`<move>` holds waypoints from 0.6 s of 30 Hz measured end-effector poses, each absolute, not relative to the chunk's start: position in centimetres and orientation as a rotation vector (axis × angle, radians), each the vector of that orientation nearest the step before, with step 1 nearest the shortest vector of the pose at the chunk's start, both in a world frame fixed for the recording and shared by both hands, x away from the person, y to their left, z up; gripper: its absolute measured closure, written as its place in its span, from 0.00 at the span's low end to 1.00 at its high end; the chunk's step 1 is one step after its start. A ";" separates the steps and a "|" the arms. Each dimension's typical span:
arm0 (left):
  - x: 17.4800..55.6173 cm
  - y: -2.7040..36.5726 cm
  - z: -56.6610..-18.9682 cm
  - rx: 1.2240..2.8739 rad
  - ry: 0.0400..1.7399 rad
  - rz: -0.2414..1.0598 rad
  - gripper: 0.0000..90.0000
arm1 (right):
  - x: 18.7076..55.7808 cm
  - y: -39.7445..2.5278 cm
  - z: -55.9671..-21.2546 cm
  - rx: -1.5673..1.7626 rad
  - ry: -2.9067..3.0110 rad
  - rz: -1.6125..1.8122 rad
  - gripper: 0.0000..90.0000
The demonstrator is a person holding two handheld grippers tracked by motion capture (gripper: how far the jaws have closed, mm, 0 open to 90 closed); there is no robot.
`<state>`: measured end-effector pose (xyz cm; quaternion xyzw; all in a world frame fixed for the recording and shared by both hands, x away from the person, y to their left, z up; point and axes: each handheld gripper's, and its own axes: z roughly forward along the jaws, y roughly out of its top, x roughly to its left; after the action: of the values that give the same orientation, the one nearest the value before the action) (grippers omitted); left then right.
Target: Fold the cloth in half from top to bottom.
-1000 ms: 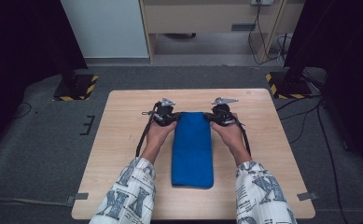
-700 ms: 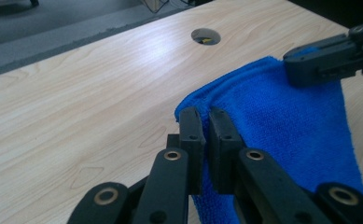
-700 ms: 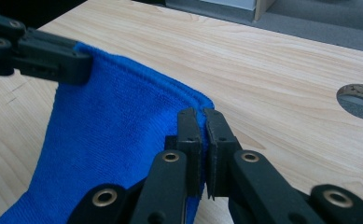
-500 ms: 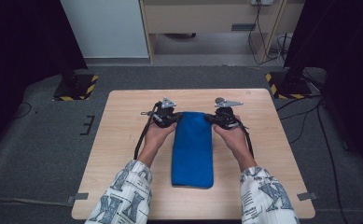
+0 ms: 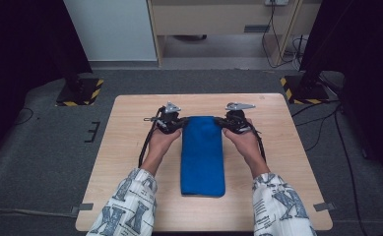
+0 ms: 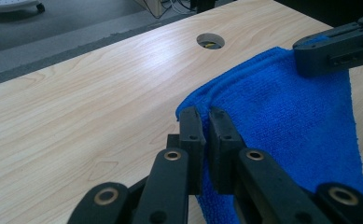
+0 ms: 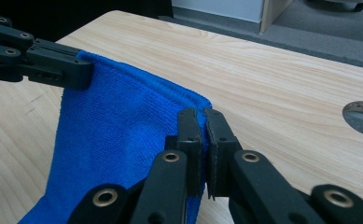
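Blue terry-cloth towel (image 5: 202,156), folded into a long narrow strip, lies down the middle of the light wooden desk (image 5: 125,152), one short end close to the near edge where the person sits and the other reaching toward the far edge. That far end is pinched at both corners: the left hand-held gripper (image 6: 201,122) has its jaws closed on the left far corner, and the right hand-held gripper (image 7: 198,122) has its jaws closed on the right far corner, each with a sliver of blue cloth between the black pads. Judging by this layout, the lengthwise folding is already done and the next fold, likely bringing the far end over toward the near edge, is gripped but not yet carried out; the far end looks raised only slightly, if at all, off the wood. The cloth is a deep, even blue with a fine looped pile and a stitched hem along its edge, stacked in at least two layers that sit neatly aligned. A round cable hole (image 6: 210,41) is cut in the desk beyond the towel, seen from both gripper views.
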<state>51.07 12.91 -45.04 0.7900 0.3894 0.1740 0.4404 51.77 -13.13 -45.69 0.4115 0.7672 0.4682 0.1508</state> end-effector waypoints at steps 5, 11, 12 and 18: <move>50.2 13.1 -44.8 1.946 0.947 0.437 0.95 | 50.8 -13.2 -45.5 1.153 2.219 1.357 0.96; 48.8 13.1 -44.8 1.948 0.915 0.438 0.95 | 49.4 -13.3 -45.4 1.119 2.231 1.389 0.96; 48.6 13.2 -44.8 1.951 0.909 0.438 0.95 | 49.2 -13.3 -45.4 1.114 2.234 1.394 0.96; 47.5 13.6 -44.7 1.943 0.882 0.430 0.94 | 48.0 -13.2 -45.2 1.083 2.243 1.418 0.96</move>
<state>47.54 13.64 -44.66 0.7906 0.3591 0.1752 0.4640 47.99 -13.18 -45.15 0.3741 0.7752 0.4902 0.1372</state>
